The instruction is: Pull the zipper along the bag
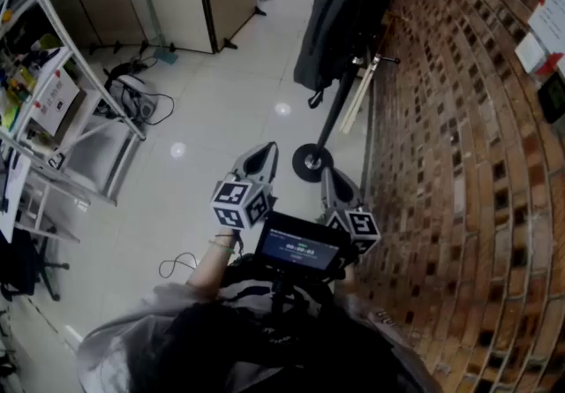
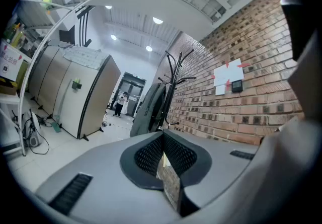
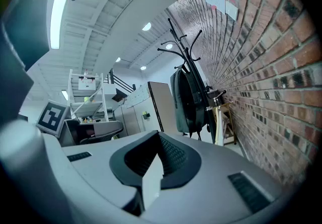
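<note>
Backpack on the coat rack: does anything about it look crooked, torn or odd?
Nothing stands out. The backpack hangs straight from the rack beside the brick wall, with no visible damage; finer detail is too small to judge.

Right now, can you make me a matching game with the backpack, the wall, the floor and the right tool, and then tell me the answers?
Things:
1. backpack
2. wall
3. floor
4. right tool

Matches:
A. shut, holding nothing
B. hanging on the coat rack
C. brown brick
D. pale shiny tiles

Pairs: 1-B, 2-C, 3-D, 4-A.
</note>
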Demonstrator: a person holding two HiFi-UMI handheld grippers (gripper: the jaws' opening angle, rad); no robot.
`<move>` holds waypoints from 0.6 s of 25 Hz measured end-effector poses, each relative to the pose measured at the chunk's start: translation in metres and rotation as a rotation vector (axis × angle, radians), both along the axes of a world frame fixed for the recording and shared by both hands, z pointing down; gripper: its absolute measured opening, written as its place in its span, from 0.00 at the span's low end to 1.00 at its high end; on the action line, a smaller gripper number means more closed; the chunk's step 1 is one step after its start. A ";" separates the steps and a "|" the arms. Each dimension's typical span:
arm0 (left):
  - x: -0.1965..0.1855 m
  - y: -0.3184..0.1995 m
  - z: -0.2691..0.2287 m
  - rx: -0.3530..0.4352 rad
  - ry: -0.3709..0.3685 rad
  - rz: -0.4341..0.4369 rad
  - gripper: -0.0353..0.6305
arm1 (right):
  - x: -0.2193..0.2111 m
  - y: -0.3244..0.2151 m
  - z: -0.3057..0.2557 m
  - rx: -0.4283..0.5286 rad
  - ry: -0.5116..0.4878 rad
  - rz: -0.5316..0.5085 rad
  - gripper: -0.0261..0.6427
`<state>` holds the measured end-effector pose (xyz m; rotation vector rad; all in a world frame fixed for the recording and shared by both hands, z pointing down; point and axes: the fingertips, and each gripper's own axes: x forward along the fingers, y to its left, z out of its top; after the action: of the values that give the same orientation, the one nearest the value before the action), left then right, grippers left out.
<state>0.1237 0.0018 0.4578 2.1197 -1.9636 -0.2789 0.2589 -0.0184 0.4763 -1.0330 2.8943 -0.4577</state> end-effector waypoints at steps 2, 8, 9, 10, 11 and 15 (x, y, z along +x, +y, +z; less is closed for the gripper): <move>0.002 -0.005 0.000 -0.002 -0.006 0.003 0.06 | 0.000 -0.004 0.000 -0.011 -0.008 -0.001 0.04; -0.003 -0.020 0.005 -0.006 -0.009 0.000 0.06 | -0.010 -0.019 0.004 -0.025 -0.008 -0.023 0.04; -0.006 -0.023 0.006 -0.007 -0.011 -0.005 0.06 | -0.013 -0.022 0.004 -0.026 -0.011 -0.027 0.04; -0.009 -0.026 0.006 -0.007 -0.013 -0.005 0.06 | -0.016 -0.024 0.004 -0.027 -0.014 -0.028 0.04; -0.011 -0.030 0.005 -0.007 -0.014 -0.003 0.06 | -0.019 -0.027 0.004 -0.027 -0.017 -0.029 0.04; -0.023 -0.046 0.003 -0.004 -0.007 0.015 0.06 | -0.034 -0.039 0.004 -0.027 -0.003 -0.027 0.04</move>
<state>0.1009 -0.0445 0.4611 2.1347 -1.9501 -0.2647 0.2250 -0.0570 0.4803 -0.9968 2.9103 -0.5009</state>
